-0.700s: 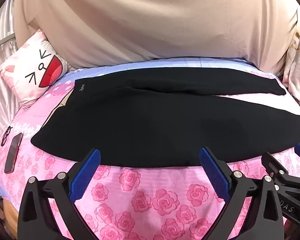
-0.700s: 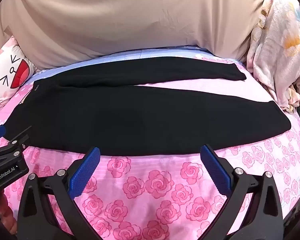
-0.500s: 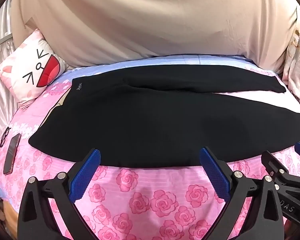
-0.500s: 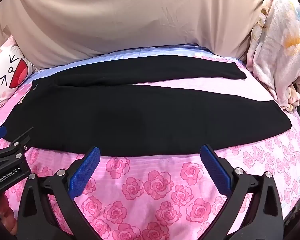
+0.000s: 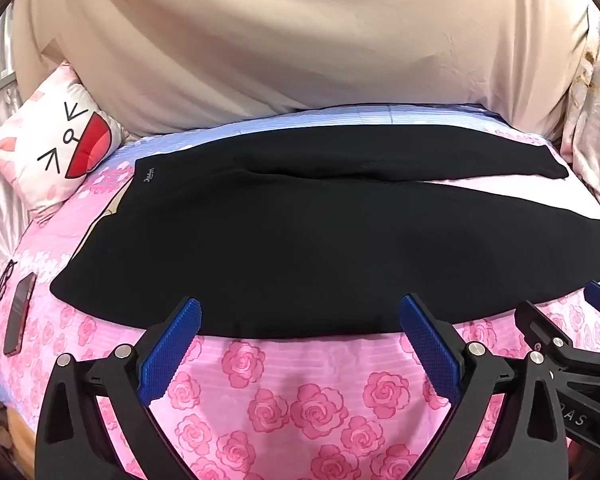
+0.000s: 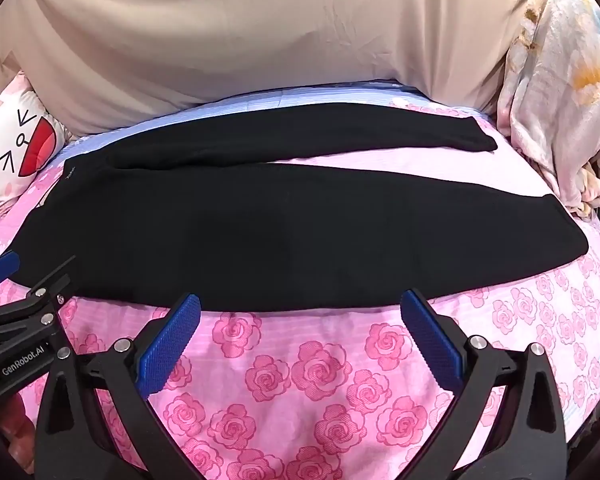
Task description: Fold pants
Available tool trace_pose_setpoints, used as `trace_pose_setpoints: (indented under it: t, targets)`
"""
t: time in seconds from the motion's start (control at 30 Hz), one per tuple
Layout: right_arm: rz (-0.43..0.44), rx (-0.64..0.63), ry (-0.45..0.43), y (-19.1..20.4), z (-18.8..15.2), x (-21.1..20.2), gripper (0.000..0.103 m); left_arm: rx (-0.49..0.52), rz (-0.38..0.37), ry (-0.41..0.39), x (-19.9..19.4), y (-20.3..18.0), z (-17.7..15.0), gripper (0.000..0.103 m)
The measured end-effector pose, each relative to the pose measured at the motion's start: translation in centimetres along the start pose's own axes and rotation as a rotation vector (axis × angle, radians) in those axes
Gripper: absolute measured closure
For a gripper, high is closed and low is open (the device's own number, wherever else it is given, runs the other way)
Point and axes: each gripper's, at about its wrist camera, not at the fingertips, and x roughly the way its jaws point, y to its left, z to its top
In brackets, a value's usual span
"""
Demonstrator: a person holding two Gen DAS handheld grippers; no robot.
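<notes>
Rose-print pink bed carries unfolded black pants; both grippers edge closer, fingers apart, empty

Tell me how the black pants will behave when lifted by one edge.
The black pants lie limp, following the floral bedsheet, so they will likely droop and trail. The thin knit looks light. It may drag on the sheet rather than slide.

Soft cloth, hard matt plastic
Pants are matt black knit on a rose-printed cotton bed; each tool has matt black plastic arms, ribbed blue rubber pads, shiny metal rivets
</notes>
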Motion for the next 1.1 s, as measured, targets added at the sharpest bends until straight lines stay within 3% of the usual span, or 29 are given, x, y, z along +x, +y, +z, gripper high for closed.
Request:
trace_pose_setpoints:
  t: [0.6,1.1]
  targets:
    - [0.0,-0.029,-0.026,-0.9,1.8,0.6,0.005,-0.009,0.017,0.008,1.3,0.7,1.2,0.006]
    - [-0.078,0.106,-0.028,-11.7,8.6,4.4,0.005,-0.007,0.055,0.035,5.1,0.9,4.8,0.006]
